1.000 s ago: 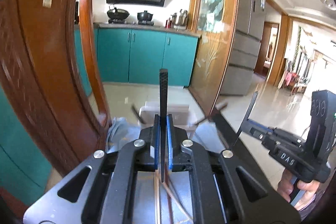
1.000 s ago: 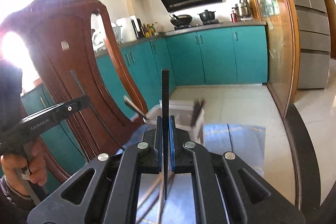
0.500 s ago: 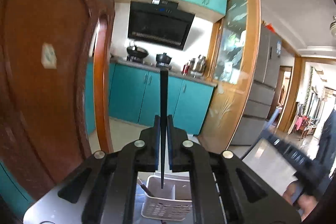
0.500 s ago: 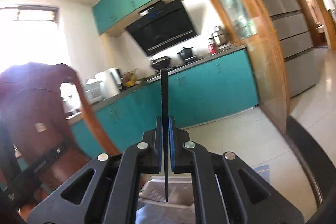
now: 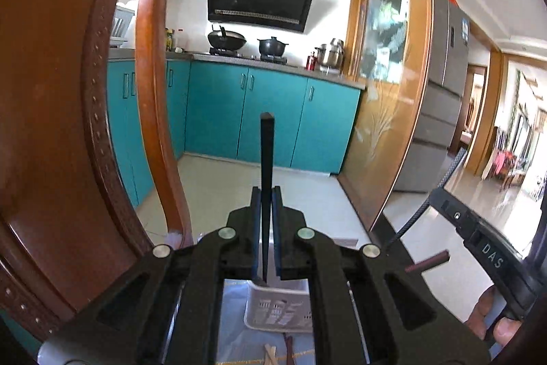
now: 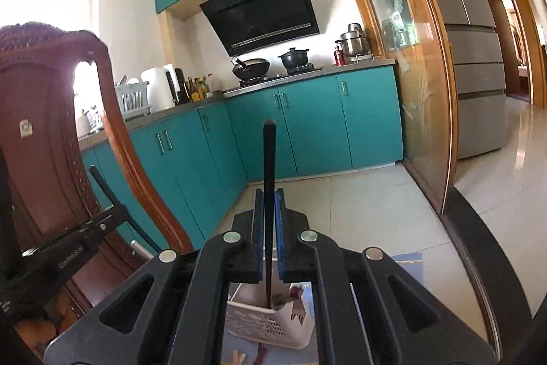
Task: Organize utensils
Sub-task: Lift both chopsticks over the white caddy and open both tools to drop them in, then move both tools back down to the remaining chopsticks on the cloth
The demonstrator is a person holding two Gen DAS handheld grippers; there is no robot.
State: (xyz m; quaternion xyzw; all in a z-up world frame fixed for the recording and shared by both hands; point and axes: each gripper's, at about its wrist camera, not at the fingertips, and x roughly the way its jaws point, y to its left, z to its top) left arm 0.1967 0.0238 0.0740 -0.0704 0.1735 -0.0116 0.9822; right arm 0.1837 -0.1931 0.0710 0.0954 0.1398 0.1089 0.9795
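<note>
Left gripper point(image 5: 266, 194) clenched on 1 black chopstick point(image 5: 266, 166), stick standing upright between the blue pads, lower tip just over the near rim of the white basket point(image 5: 277, 313). Right gripper point(image 6: 269, 197) likewise clamped on a 2nd black chopstick point(image 6: 269, 180), upright, lower end reaching down into the same white perforated basket point(image 6: 259, 324). Basket sits on the tabletop point(image 6: 408, 265) on a blue mat, just ahead of both grippers, low in both views. More utensils on the tabletop near the basket: pale wooden sticks point(image 5: 270, 349) and a dark one beside them, lying flat, partly hidden by the gripper frame. In the left view the right gripper shows at far right, a person's hand point(image 5: 495, 313) on its handle. A dark reddish stick point(image 5: 427, 260) pokes out just below it; cannot tell what holds it. Carved wooden chair back point(image 5: 51, 125) fills the left side. Teal kitchen cabinets point(image 6: 307, 125) and stove far behind.
</note>
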